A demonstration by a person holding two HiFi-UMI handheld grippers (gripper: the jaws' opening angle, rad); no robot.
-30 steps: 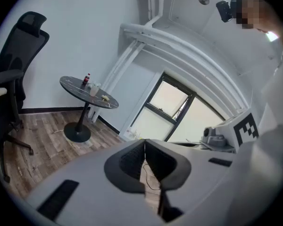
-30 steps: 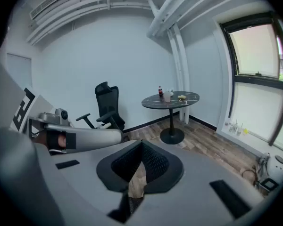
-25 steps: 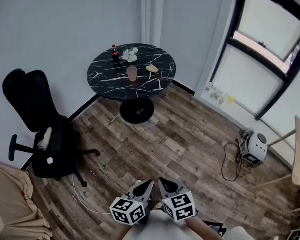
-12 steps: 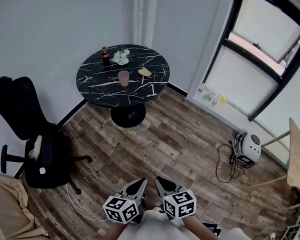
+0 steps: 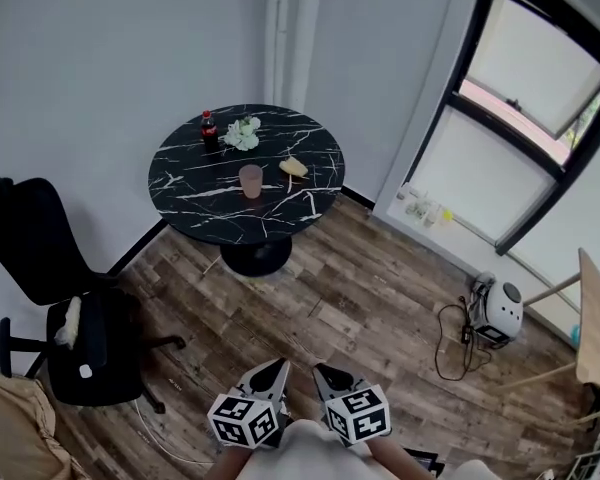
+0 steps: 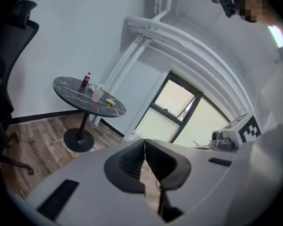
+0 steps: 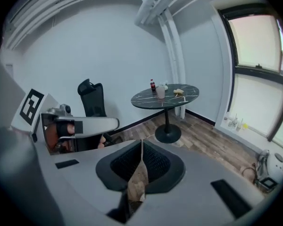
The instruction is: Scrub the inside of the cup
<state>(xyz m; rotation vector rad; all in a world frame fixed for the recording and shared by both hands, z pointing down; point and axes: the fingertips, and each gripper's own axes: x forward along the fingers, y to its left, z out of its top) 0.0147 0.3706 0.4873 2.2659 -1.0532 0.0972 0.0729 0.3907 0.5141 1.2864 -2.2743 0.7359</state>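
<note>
A pink cup (image 5: 251, 181) stands upright near the middle of a round black marble table (image 5: 195, 196) across the room. A yellow sponge (image 5: 293, 167) lies to its right. Both grippers are held low at the bottom of the head view, far from the table. My left gripper (image 5: 277, 368) and my right gripper (image 5: 323, 373) are side by side, both shut and empty. The left gripper view shows the left gripper (image 6: 145, 142) with its jaws together, and the cup (image 6: 97, 95) far off. In the right gripper view the right gripper (image 7: 141, 142) is also shut, with the cup (image 7: 160, 92) beyond it.
A cola bottle (image 5: 208, 128) and a white crumpled bunch (image 5: 242, 133) stand at the table's back. A black office chair (image 5: 50, 268) is at the left. A small white appliance (image 5: 503, 311) with a cable lies on the wooden floor by the window. Beige cloth (image 5: 10, 428) fills the bottom left corner.
The whole room has shifted in the head view: the table sits a little lower and further left, and the chair has slid left. Both grippers stay shut at the bottom.
</note>
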